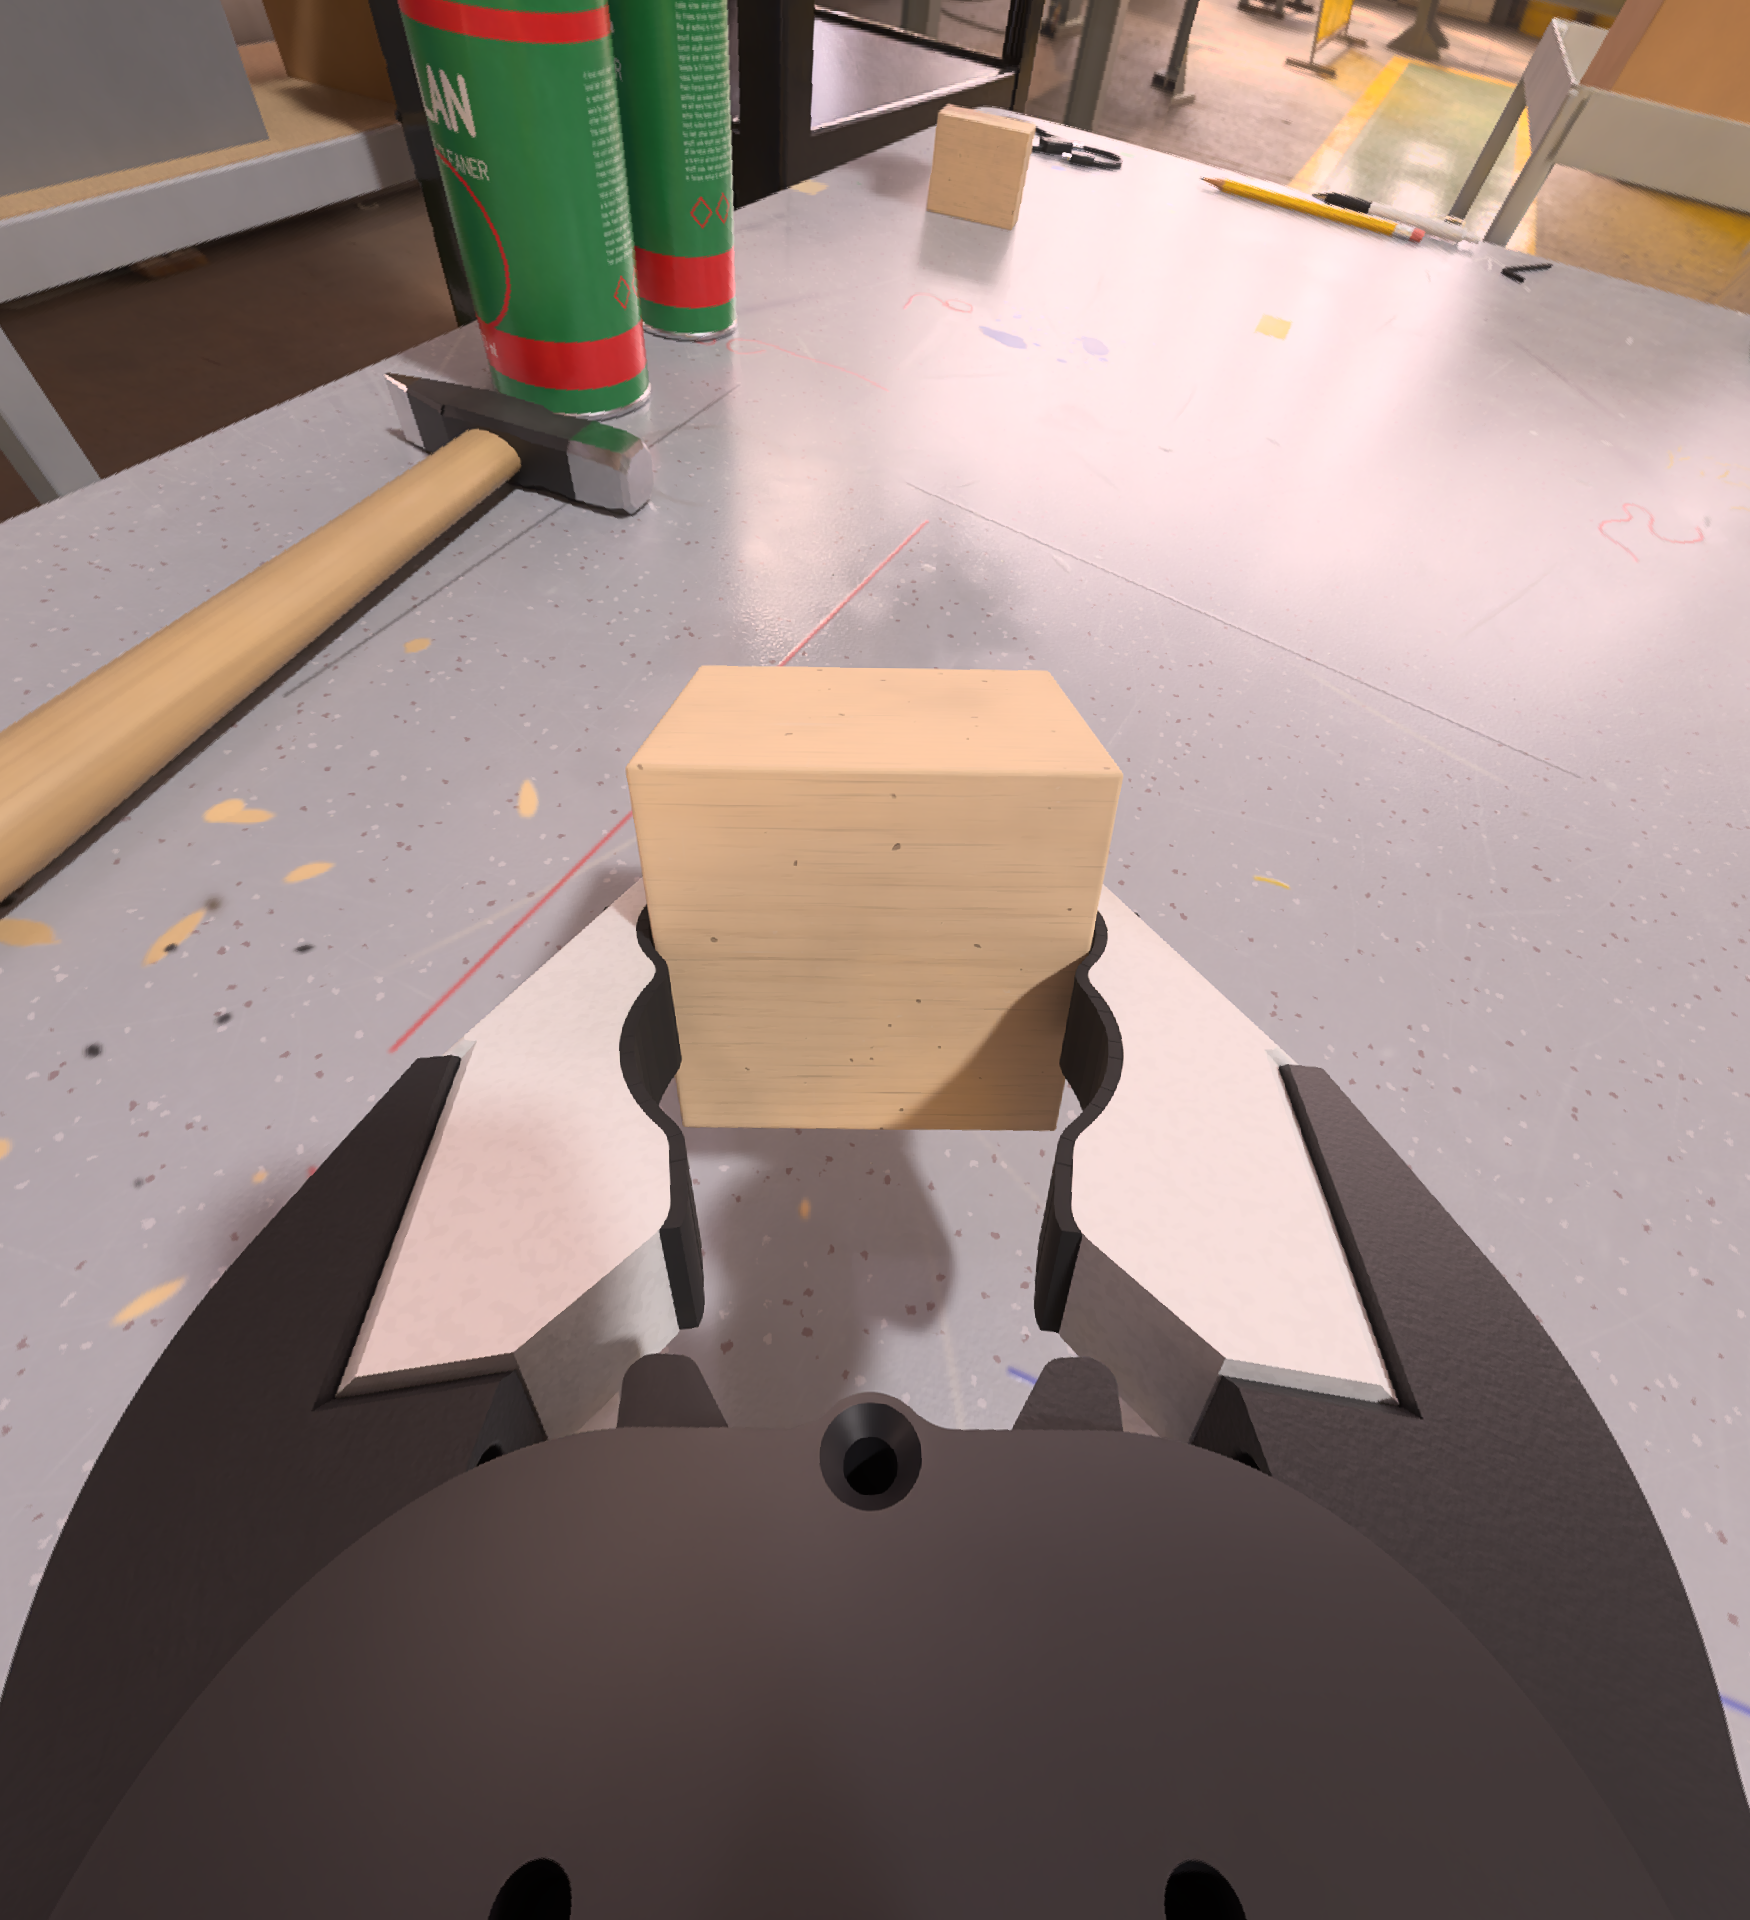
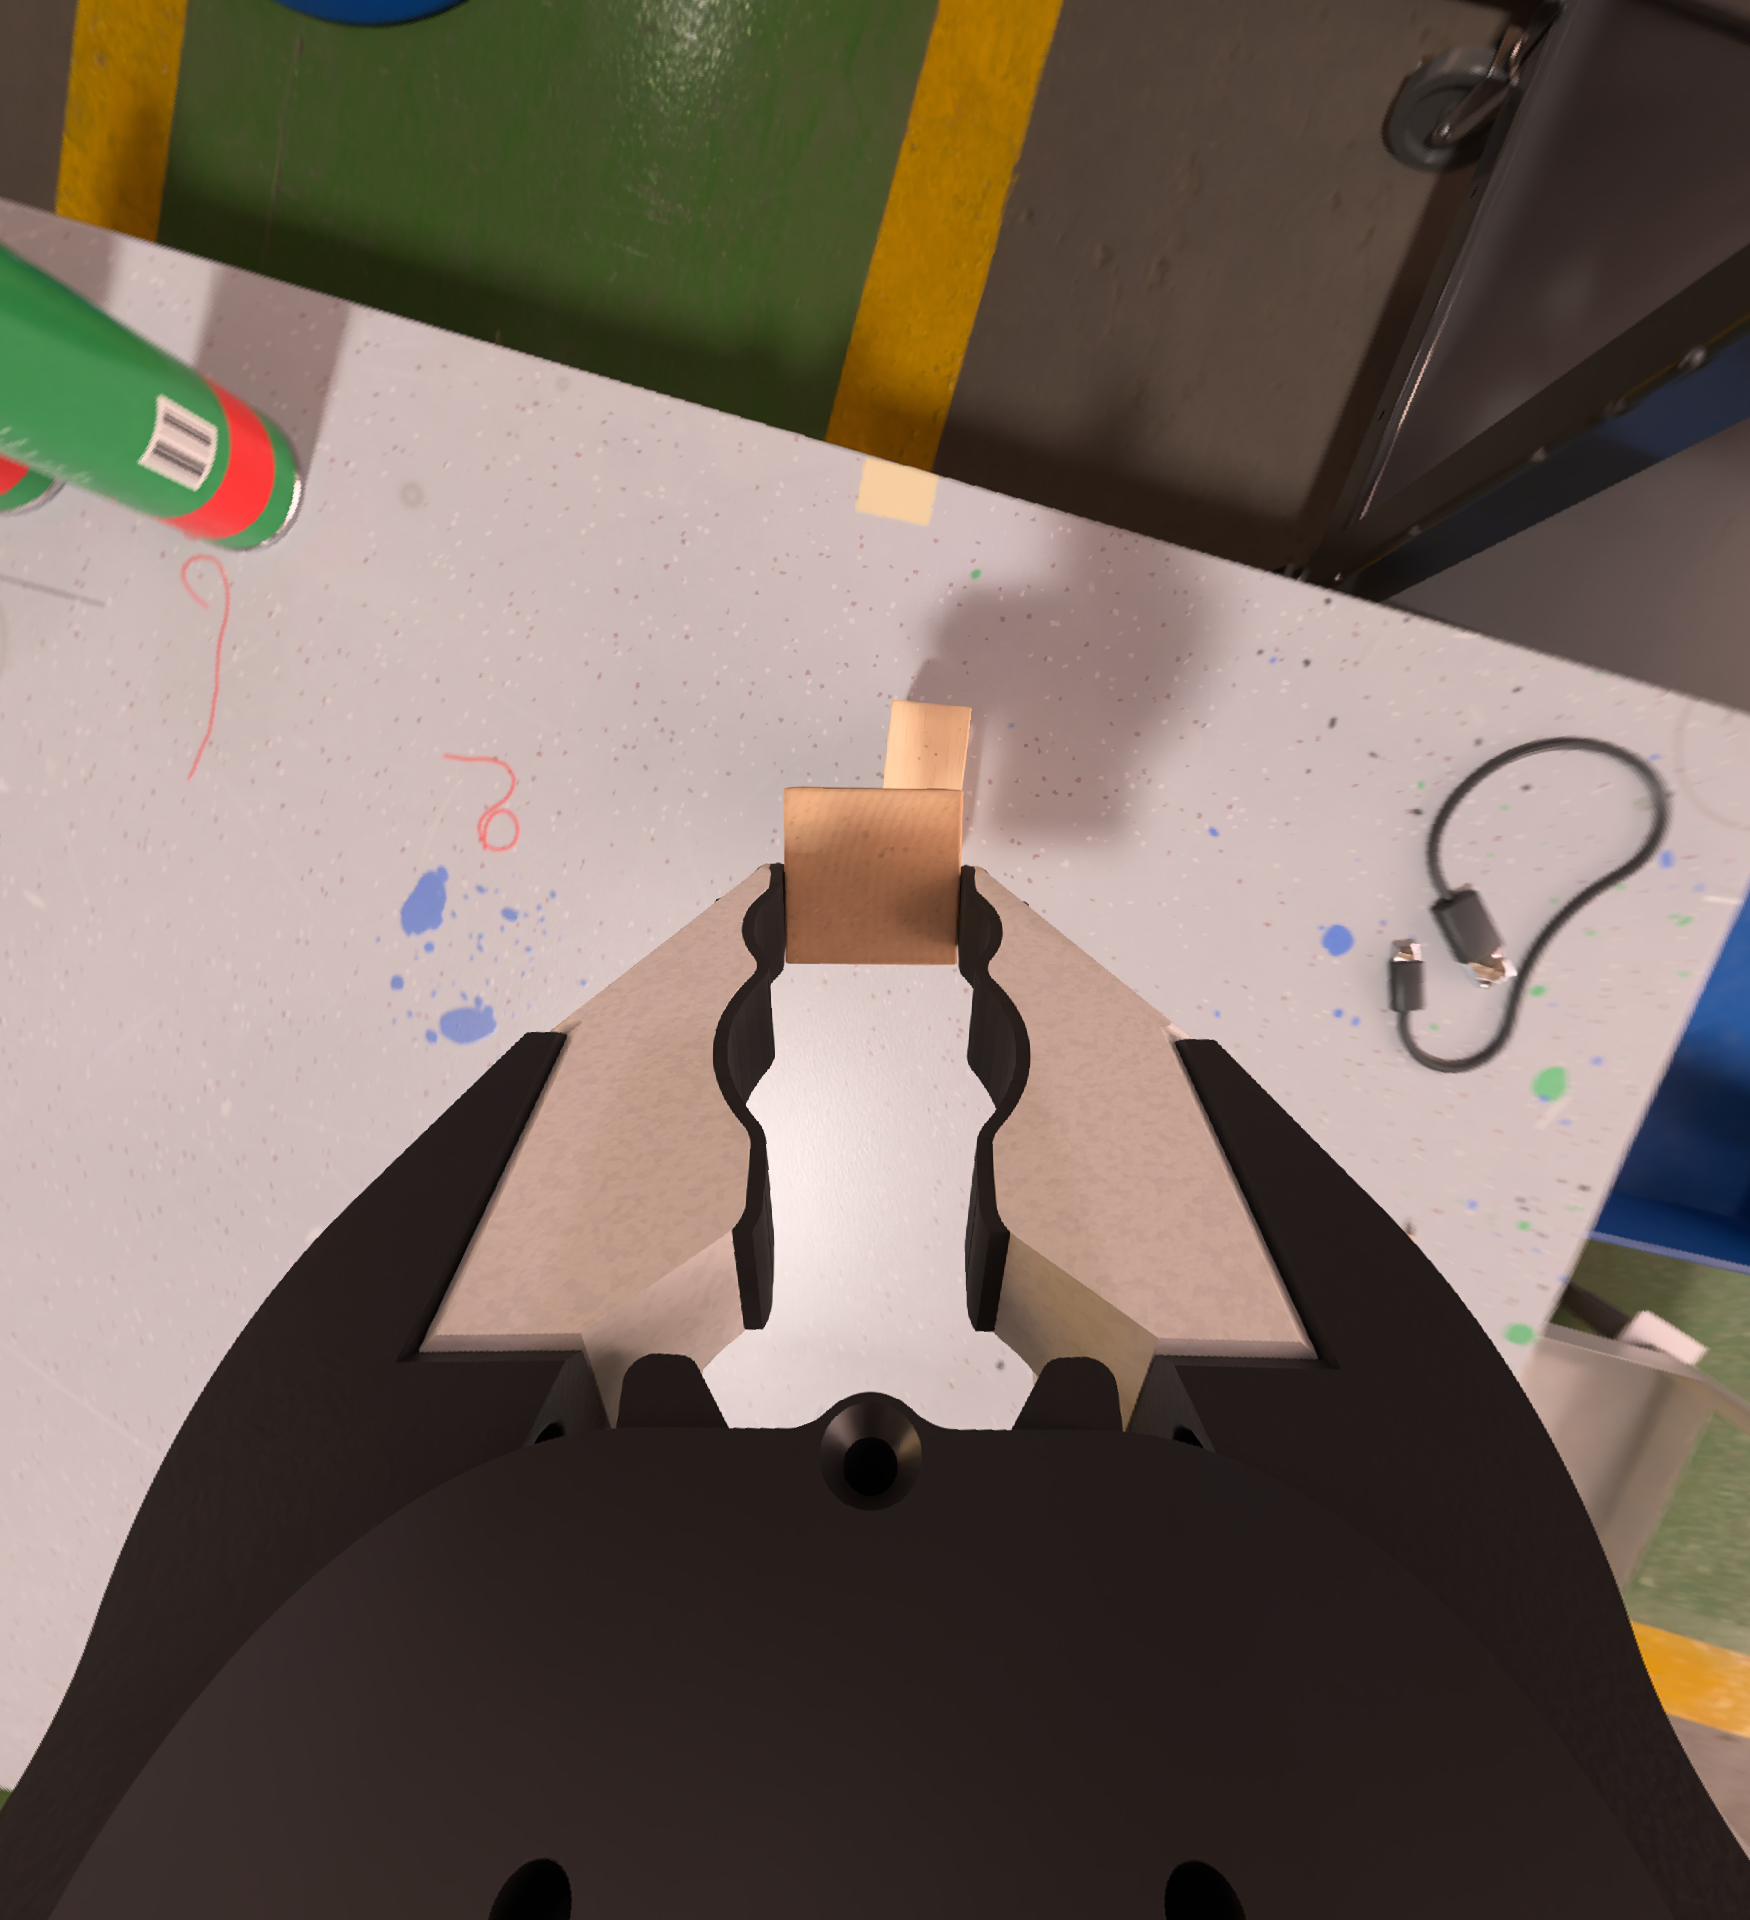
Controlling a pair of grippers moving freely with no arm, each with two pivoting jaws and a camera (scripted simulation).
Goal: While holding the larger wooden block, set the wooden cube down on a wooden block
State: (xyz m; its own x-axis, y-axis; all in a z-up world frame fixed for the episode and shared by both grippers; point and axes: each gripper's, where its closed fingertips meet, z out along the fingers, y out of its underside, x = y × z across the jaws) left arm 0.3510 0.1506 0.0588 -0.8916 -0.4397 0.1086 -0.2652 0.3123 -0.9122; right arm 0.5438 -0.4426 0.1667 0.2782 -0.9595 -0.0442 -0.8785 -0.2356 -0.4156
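Observation:
My left gripper (image 1: 871,935) is shut on the larger wooden block (image 1: 871,894) and holds it just above the grey table (image 1: 1266,623). Another wooden block (image 1: 980,166) stands far off near the table's back edge. In the right wrist view, my right gripper (image 2: 871,883) points down and is shut on the small wooden cube (image 2: 871,878), held above the table. Just beyond the cube, a wooden block (image 2: 928,746) stands on the table, partly hidden by the cube. I cannot tell whether the cube touches it.
A hammer (image 1: 227,644) lies at the left, with two green and red cans (image 1: 559,208) behind it. A pencil (image 1: 1307,203) and scissors (image 1: 1079,151) lie at the back. A black cable (image 2: 1505,914) lies near the table corner, beside a blue bin (image 2: 1744,1039).

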